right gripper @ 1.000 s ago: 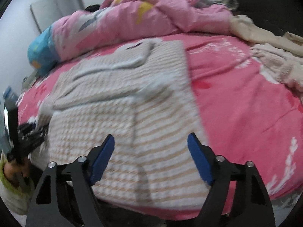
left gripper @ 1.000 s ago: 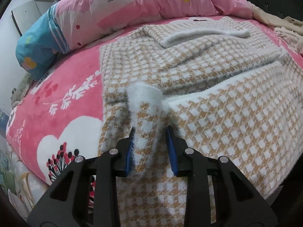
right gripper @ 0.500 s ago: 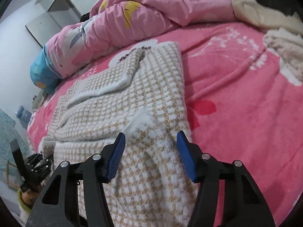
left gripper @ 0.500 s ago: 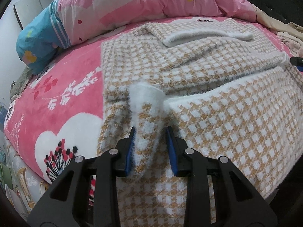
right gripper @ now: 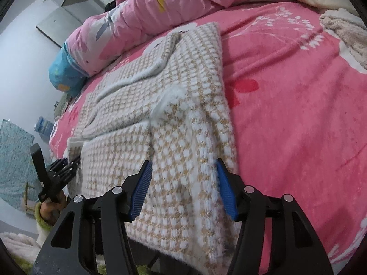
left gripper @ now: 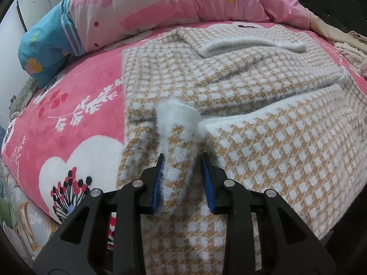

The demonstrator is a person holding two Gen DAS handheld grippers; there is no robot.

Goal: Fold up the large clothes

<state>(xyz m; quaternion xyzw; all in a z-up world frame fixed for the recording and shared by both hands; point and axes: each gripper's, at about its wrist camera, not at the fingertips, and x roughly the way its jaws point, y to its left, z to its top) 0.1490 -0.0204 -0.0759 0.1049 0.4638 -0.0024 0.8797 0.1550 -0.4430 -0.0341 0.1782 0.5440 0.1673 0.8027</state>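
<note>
A: Left wrist view: the left gripper [left gripper: 182,171] is clamped on a raised fold of the checked sweater [left gripper: 263,119] at its near-left hem; the sweater lies flat on the pink bedspread [left gripper: 75,105]

B: Right wrist view: the right gripper [right gripper: 183,183] straddles the sweater's near-right hem, fingers apart, nothing pinched yet. I judge it's the bottom fold: next, close, then lift both corners together toward the collar
</note>
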